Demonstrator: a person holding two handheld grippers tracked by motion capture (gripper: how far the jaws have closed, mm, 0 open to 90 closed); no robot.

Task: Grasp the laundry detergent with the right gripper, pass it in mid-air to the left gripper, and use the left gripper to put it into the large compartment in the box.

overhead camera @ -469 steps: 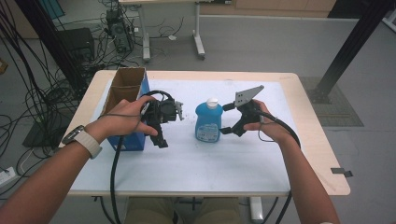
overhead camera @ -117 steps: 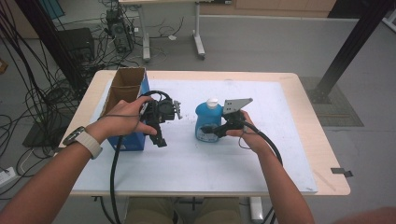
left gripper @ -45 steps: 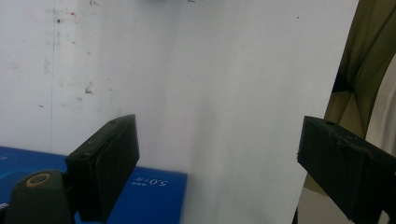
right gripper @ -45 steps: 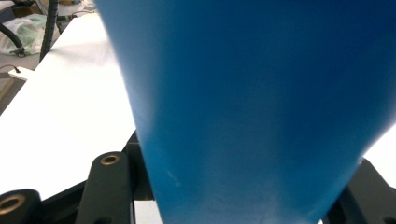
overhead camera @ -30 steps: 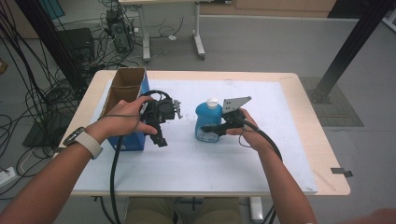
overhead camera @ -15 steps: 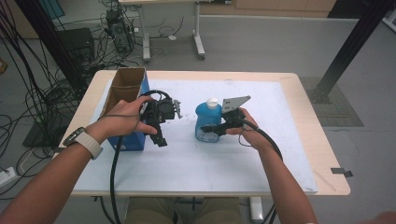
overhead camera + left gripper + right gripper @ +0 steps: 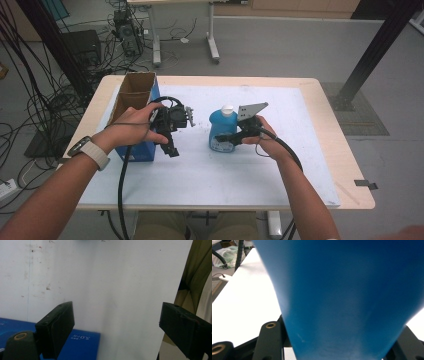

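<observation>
two grippers are up over the counter [image 7: 310,100], one in each of the person's hands. the right gripper [image 7: 231,138] has its jaws clamped on the blue bottle [image 7: 221,131], which stands upright on the white sheet [image 7: 235,170] near the middle of the counter, its white cap [image 7: 227,108] on top. in the right gripper view the bottle's blue body [image 7: 347,297] sits right between the two black jaws, pressed against them at both sides. the right hand [image 7: 262,137] is just to the right of the bottle, and the grey three-cornered plate [image 7: 251,109] stands above it.

the left gripper [image 7: 174,150] is held well apart from the bottle, beside the open cardboard box [image 7: 131,97] with the blue side [image 7: 137,150] at the counter's left. its jaws stand wide apart with nothing between them; in the left gripper view only the white sheet [image 7: 112,290] lies beyond them, with a corner of the blue box [image 7: 82,345] low down. the left hand [image 7: 132,130] wears a watch [image 7: 90,152] at the wrist.
</observation>
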